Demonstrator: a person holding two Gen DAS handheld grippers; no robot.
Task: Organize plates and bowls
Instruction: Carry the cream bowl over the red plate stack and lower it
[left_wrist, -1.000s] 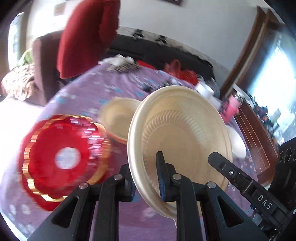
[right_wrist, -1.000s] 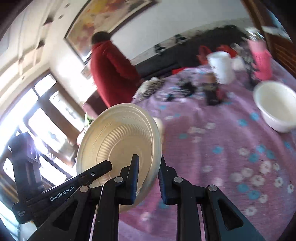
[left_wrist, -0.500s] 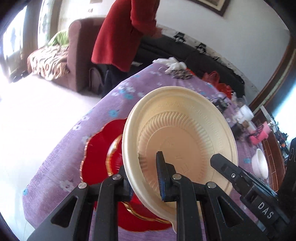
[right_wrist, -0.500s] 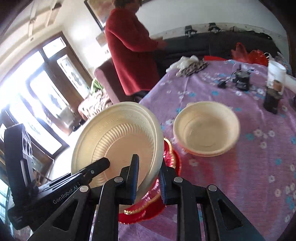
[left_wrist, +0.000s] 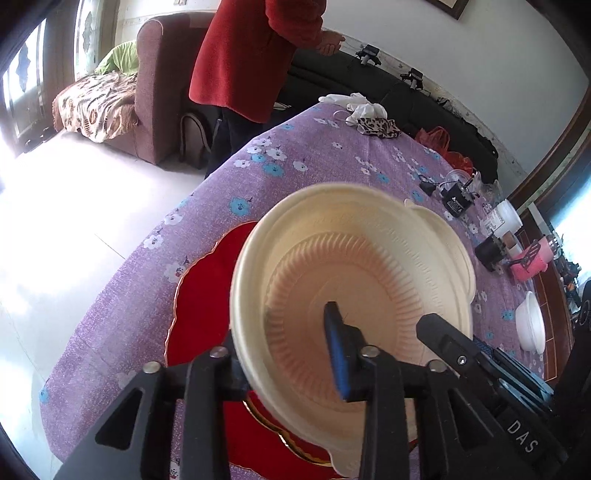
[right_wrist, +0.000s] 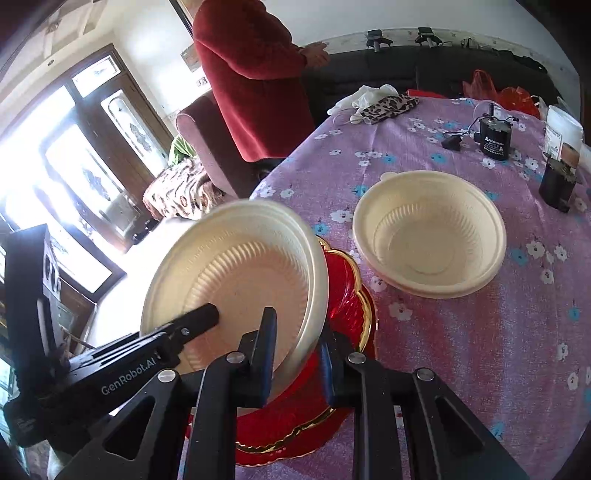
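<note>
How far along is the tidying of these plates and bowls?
Midway, it seems. Both grippers, left and right, are clamped on one cream plate, held tilted above the red plate on the purple table. It is not yet set down. One cream bowl sits alone beside them, and a white bowl waits farther off.

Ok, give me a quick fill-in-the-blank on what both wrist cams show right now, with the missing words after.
1. Both grippers clamp the rim of one cream ____.
2. Beneath the cream plate lies a scalloped plate coloured ____ with gold trim.
3. The cream bowl rests on a floral cloth coloured ____.
4. The left gripper and right gripper grip ____ sides of the rim.

Missing words: plate; red; purple; opposite
</note>
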